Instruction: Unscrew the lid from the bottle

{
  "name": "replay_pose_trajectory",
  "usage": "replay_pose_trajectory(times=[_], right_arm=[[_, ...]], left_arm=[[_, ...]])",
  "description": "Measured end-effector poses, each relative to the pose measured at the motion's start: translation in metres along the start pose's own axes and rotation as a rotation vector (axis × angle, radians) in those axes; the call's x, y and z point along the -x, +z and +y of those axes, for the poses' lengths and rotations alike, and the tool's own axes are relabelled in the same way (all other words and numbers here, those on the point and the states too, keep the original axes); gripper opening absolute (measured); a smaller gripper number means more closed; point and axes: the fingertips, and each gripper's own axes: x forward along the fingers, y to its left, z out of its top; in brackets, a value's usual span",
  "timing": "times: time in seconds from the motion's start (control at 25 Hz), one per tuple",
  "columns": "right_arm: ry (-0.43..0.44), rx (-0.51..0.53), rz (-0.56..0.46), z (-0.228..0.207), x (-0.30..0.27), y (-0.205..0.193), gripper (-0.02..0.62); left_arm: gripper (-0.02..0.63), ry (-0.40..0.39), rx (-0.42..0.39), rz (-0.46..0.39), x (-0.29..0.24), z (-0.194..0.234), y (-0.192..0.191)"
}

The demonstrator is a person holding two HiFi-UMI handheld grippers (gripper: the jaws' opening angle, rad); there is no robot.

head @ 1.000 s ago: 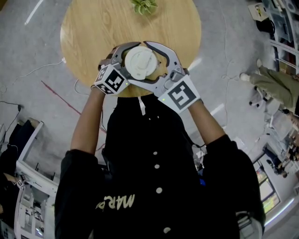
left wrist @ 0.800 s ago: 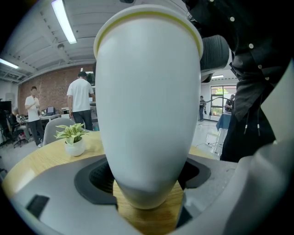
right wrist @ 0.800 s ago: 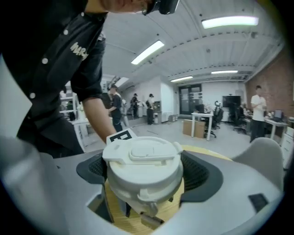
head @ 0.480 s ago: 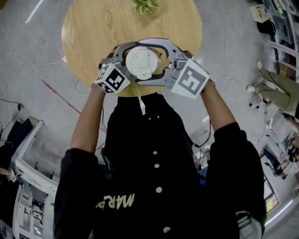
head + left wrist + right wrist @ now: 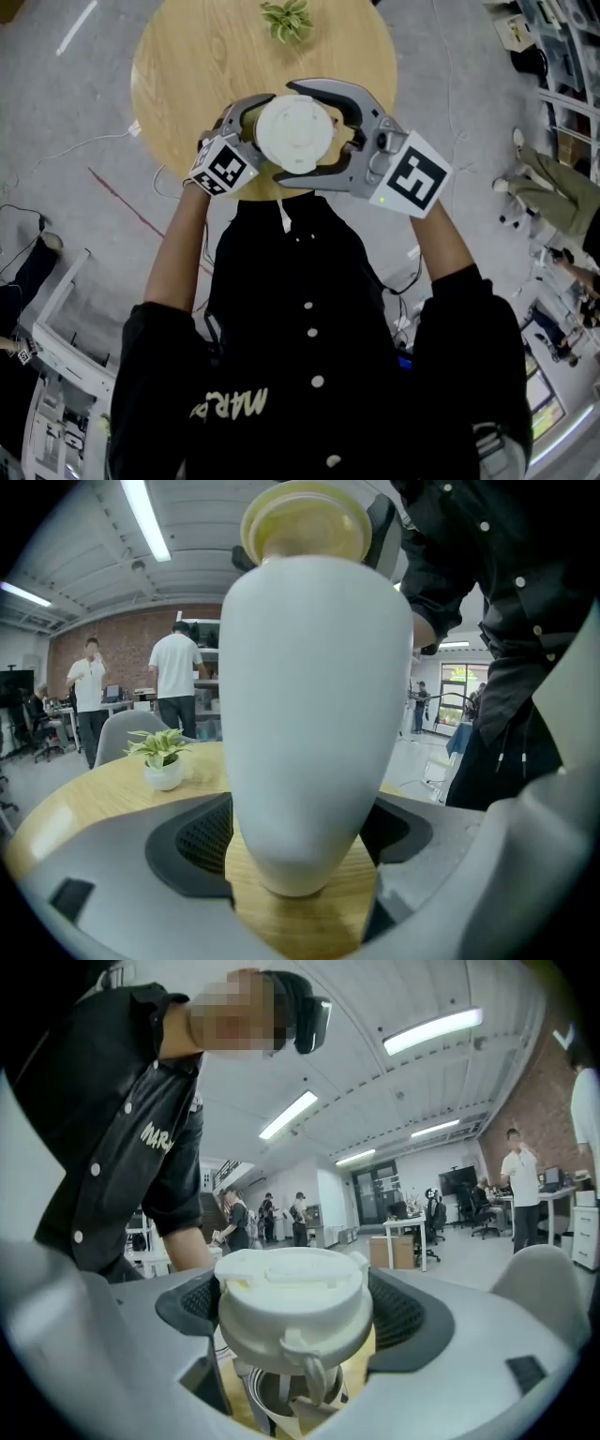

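Note:
A white bottle (image 5: 314,714) stands on the round wooden table (image 5: 187,56), between the jaws of my left gripper (image 5: 300,855). Those jaws have just been opening a little, and the pads (image 5: 202,832) still look to rest against the bottle's lower sides. My right gripper (image 5: 295,1335) is shut on the white lid (image 5: 292,1307) and holds it clear above the bottle's open mouth (image 5: 286,1401). In the head view the lid (image 5: 294,133) hides the bottle beneath it. In the left gripper view the lid (image 5: 305,522) shows above the bottle's top.
A small potted plant (image 5: 289,19) sits at the table's far edge. Cables lie on the grey floor to the left, and white shelving (image 5: 56,375) stands at the lower left. People (image 5: 178,682), desks and chairs fill the room behind.
My right gripper has risen with the lid, which now looks larger in the head view, and its marker cube has shifted right. The left gripper has stayed at the bottle.

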Motion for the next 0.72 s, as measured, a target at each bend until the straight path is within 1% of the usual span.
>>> replay_pose_trajectory(times=[0.04,0.12,0.2,0.28,0.36,0.44,0.52,0.6,0.68,0.72], right_arm=[[-0.022,-0.026,-0.028,-0.001,0.007,0.012,0.466],[-0.062,-0.027,-0.064,-0.001,0.026,0.037,0.467],[-0.109,-0.005,-0.065,0.001,0.043,0.057,0.466],[-0.163,-0.005,-0.061,0.002,0.056,0.072,0.467],[-0.206,-0.039,-0.079,0.003,0.069,0.086,0.468],[-0.246,-0.081,-0.123,0.004,0.083,0.102,0.467],[-0.294,-0.086,-0.146,0.005,0.094,0.116,0.468],[-0.346,-0.053,-0.155,0.006,0.104,0.127,0.466],[-0.388,-0.025,-0.19,0.007,0.115,0.14,0.466],[-0.413,-0.022,-0.211,0.007,0.121,0.146,0.466]], left_arm=[[0.391,0.014,0.009,0.008,0.005,0.001,0.002],[0.394,0.05,0.009,0.036,0.014,0.0,0.01],[0.394,0.093,0.015,0.055,0.029,-0.002,0.021],[0.394,0.138,0.023,0.06,0.052,-0.003,0.035],[0.394,0.18,0.003,0.076,0.08,-0.007,0.052],[0.394,0.216,-0.014,0.082,0.109,-0.014,0.07],[0.391,0.254,0.0,0.045,0.137,-0.021,0.09],[0.38,0.317,0.014,-0.023,0.162,-0.024,0.117],[0.3,0.404,0.028,-0.08,0.186,-0.023,0.145],[0.238,0.453,0.041,-0.102,0.197,-0.023,0.16]])
